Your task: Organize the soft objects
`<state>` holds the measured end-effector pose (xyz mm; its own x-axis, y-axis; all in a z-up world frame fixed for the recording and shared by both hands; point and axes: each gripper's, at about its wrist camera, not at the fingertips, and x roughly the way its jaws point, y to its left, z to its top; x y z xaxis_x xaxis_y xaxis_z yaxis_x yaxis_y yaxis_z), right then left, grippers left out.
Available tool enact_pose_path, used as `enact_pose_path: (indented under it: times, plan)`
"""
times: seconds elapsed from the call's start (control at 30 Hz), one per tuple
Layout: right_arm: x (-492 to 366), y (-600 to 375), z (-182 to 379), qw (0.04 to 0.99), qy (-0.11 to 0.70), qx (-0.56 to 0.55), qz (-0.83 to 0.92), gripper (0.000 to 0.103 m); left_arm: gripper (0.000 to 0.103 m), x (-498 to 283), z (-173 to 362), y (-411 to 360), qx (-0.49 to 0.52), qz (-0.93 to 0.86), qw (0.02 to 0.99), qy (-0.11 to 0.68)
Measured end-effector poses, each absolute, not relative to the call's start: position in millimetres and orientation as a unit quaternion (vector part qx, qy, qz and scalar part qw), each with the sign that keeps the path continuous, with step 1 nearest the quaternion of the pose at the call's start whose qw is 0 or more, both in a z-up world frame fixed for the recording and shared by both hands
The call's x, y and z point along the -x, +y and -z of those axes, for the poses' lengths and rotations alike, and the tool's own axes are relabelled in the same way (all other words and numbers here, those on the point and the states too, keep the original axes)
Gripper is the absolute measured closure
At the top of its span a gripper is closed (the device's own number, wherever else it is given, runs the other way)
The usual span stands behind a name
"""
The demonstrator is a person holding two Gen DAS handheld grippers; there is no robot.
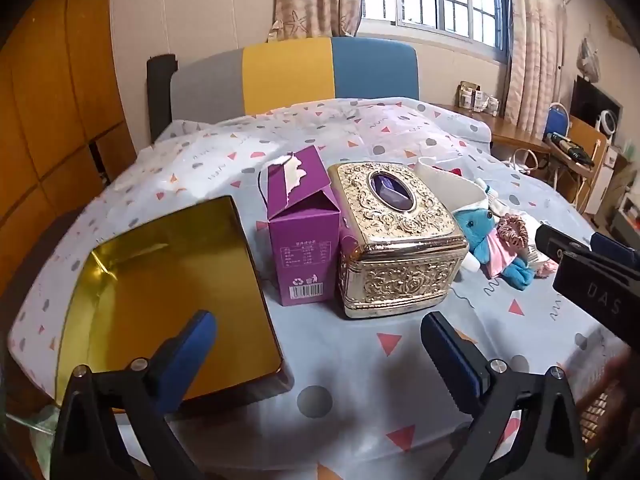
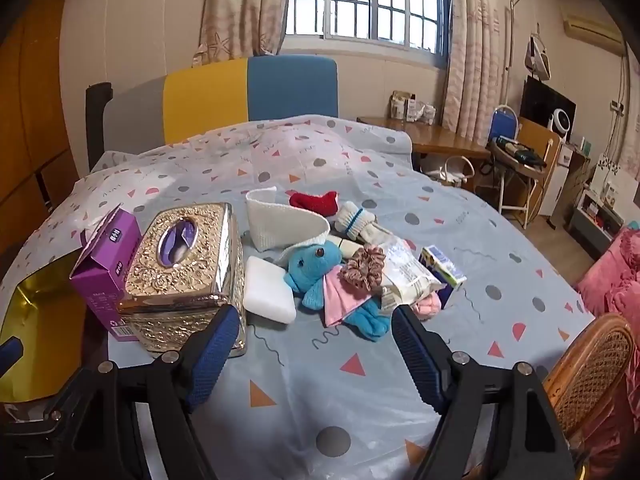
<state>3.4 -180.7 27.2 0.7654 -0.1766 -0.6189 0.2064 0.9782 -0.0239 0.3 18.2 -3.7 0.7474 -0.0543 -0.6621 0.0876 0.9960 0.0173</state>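
Left wrist view, from left to right: open gold tray (image 1: pixel 168 280) lying flat on the patterned tablecloth (image 1: pixel 360 360), purple carton (image 1: pixel 304 232) upright just beside it with torn flap, ornate gold tissue box (image 1: pixel 400 240) touching the carton, then blue plush toy (image 1: pixel 492 240) and pink scrunchie (image 1: pixel 514 230) farther right. Left gripper (image 1: pixel 316 344) low over the cloth, jaws spread wide, holding nothing.

Right wrist view, same order: tissue box (image 2: pixel 188 272), white sponge (image 2: pixel 268 292) beside it, white knit band (image 2: pixel 280 220), red cloth (image 2: pixel 316 202) behind, plush toy (image 2: pixel 320 272) in a pile with scrunchie (image 2: pixel 364 268), plastic packet (image 2: pixel 404 272), small box (image 2: pixel 442 266). Right gripper (image 2: pixel 312 340) spread apart, empty, just short of the pile.
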Motion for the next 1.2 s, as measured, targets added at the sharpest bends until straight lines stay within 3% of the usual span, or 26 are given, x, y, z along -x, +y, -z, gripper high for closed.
enact_pose_path:
  times: [0.3, 1.2]
  plan:
    - [-5.5, -175.3, -29.5, 0.94, 0.326, -0.011, 0.101, 0.023, 0.0, -0.2, 4.6, 30.4, 0.008, 0.057, 0.932, 0.357]
    - [-9.5, -220.7, -30.3, 0.938, 0.32, -0.045, 0.122, 0.023, 0.0, -2.3, 14.3, 10.5, -0.046, 0.057, 0.928, 0.366]
